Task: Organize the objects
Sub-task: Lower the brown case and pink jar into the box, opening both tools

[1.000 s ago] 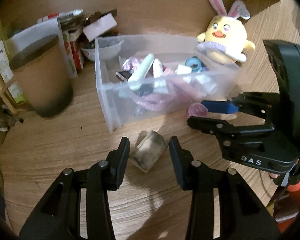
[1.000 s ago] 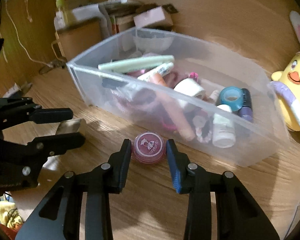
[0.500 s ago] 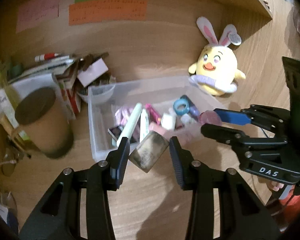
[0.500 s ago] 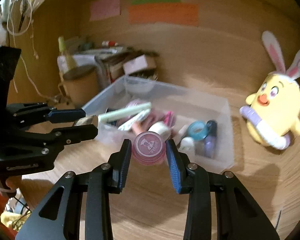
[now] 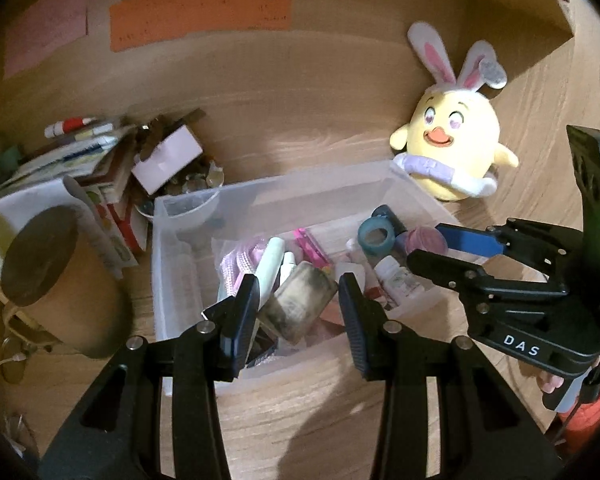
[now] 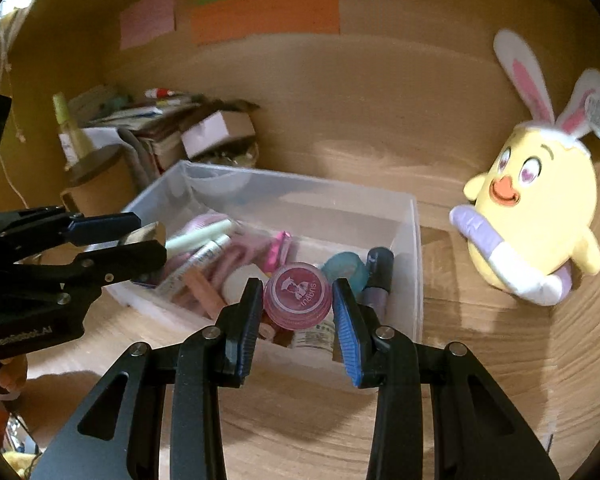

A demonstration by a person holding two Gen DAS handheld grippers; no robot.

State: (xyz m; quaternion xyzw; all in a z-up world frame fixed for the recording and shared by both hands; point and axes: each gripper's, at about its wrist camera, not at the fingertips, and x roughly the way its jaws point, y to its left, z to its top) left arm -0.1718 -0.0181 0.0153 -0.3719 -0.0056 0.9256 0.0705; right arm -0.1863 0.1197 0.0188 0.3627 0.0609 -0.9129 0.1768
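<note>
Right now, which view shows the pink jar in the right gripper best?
The right wrist view: the pink jar sits centred between the right gripper fingers, lid and printed logo facing the camera, over the clear bin. The left wrist view shows it only partly, small, side-on and blurred behind the blue finger pad.

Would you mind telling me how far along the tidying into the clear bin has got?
Done: the bin already holds tubes, bottles and a tape roll. In hand: the left gripper is shut on a smudged block and the right gripper on a pink jar, both above the bin and not yet dropped. Left: release both; the clutter beside the bin and the plush chick remain outside.
</note>
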